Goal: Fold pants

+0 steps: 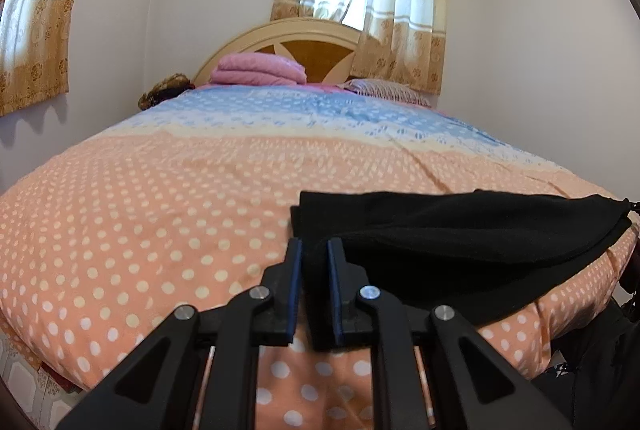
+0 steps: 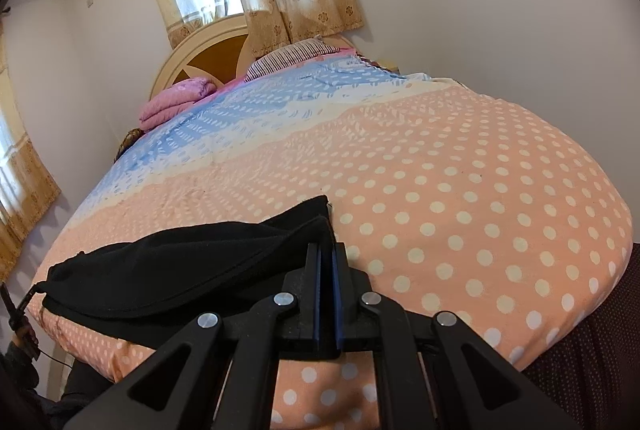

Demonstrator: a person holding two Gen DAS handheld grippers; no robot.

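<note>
my right gripper (image 2: 327,250) clamped the pants (image 2: 192,262) corner for folding on the bed (image 2: 460,190), while my left gripper (image 1: 314,250) hung apart.

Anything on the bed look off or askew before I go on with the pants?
Only the black pants: they lie bunched at the near edge of the polka-dot bedspread, layers uneven, a drawstring trailing off one end. The left gripper is open beside them; the right gripper is nearly closed at their corner.
</note>
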